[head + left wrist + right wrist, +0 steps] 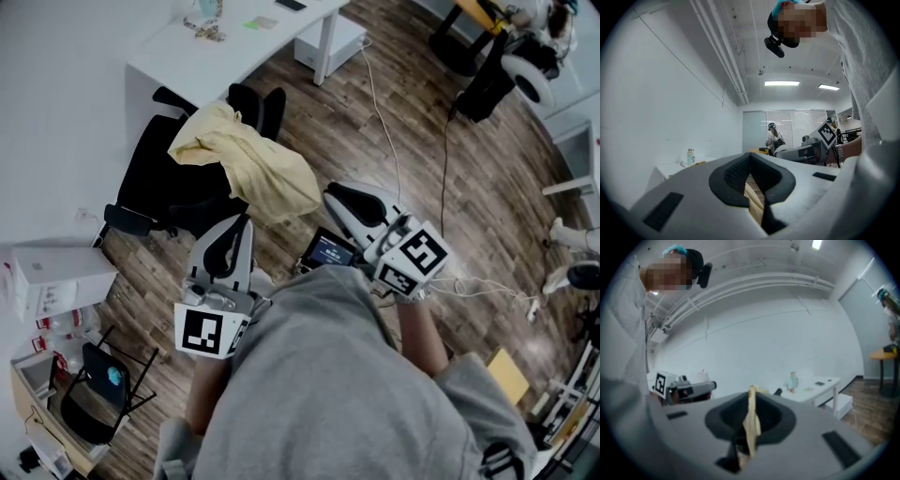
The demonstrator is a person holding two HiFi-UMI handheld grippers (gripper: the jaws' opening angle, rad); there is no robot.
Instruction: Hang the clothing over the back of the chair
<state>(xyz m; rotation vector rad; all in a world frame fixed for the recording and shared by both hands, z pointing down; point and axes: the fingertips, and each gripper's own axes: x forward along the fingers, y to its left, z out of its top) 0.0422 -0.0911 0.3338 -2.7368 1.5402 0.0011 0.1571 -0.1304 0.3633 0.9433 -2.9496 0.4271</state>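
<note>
Yellow clothing (248, 159) bunched on black chair (155, 178), near edge pinched in left gripper (244, 225) and right gripper (332, 197) alike. Grasp stage. Next, likely: lift, spread between grippers, drape evenly over chair back.

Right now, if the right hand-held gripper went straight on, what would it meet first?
The yellow clothing that the right hand-held gripper pinches. Behind it probably comes the black chair, though depth is unclear.
</note>
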